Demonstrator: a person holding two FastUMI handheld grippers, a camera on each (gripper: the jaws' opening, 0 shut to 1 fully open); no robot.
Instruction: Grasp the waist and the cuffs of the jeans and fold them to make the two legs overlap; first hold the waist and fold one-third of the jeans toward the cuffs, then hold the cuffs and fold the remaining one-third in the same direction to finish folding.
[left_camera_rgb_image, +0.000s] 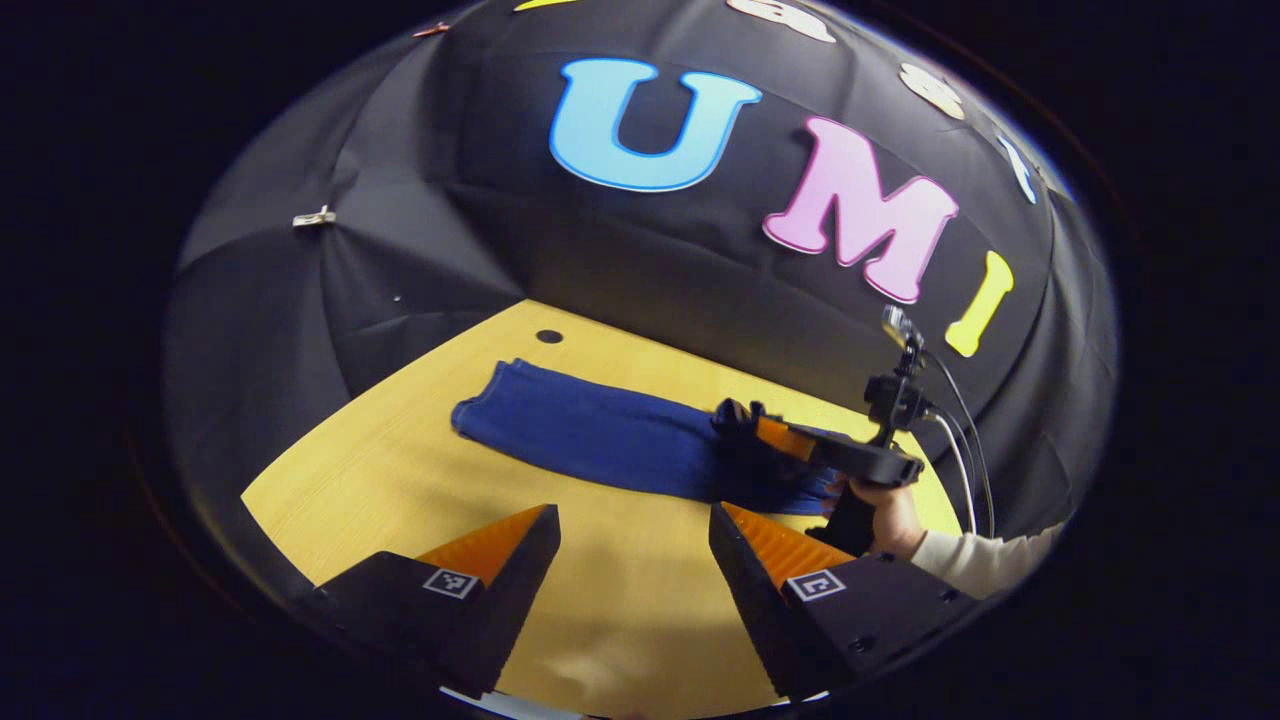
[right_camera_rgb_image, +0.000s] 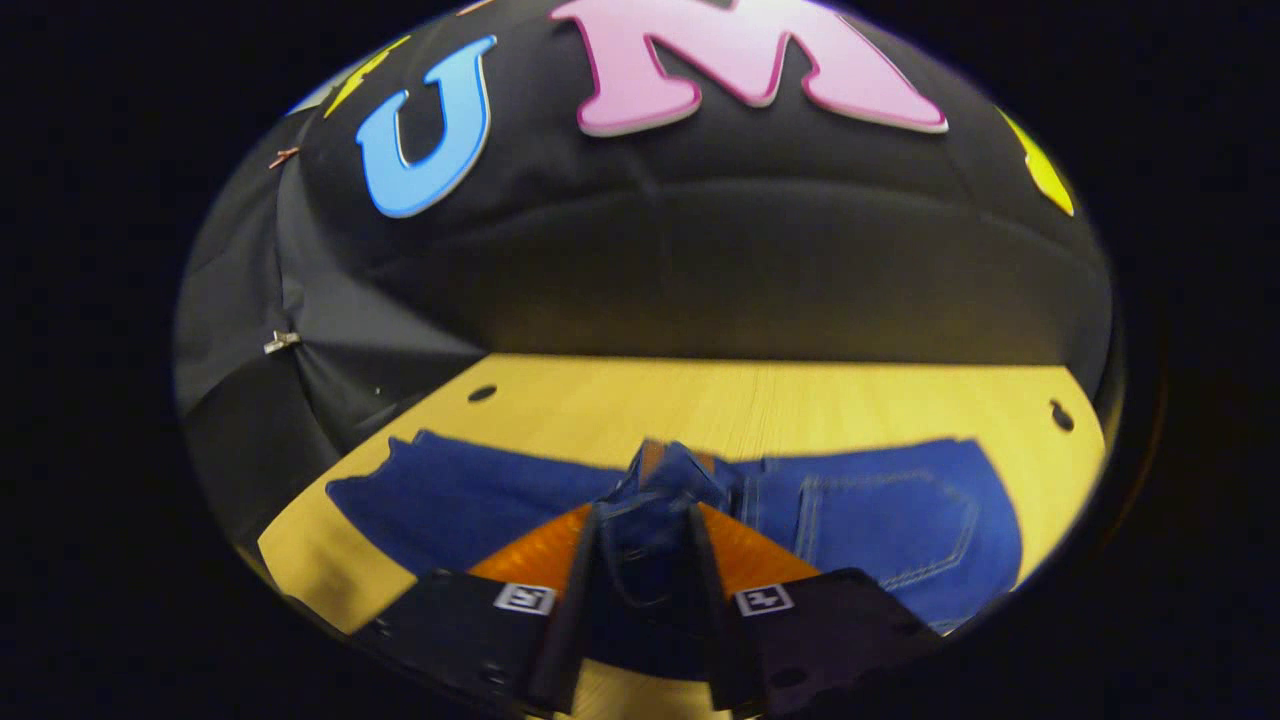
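Scene: a wooden table inside a booth with black cloth walls.
Jeans: dark blue, lying flat as a long strip across the table, apparently with the legs already laid one on the other. In the right gripper view the back pocket sits to the right and the leg end runs off to the left.
Right gripper: its two fingers are drawn close together with a bunched fold of denim pinched between them, lifted a little above the flat cloth. In the left gripper view it reaches over the pocket end of the jeans, held by a hand in a pale sleeve.
Left gripper: fingers spread wide, holding nothing, hovering over bare table near the jeans, apart from them.
Step, as judged: the waist end is gripped for the first one-third fold toward the cuffs.
How to do it well: bring the free gripper to the other corner of the waist so both corners lift level; carry the edge straight along the legs, low, and lay it down square.
Risk: a one-point pull may skew or wrinkle the fold.
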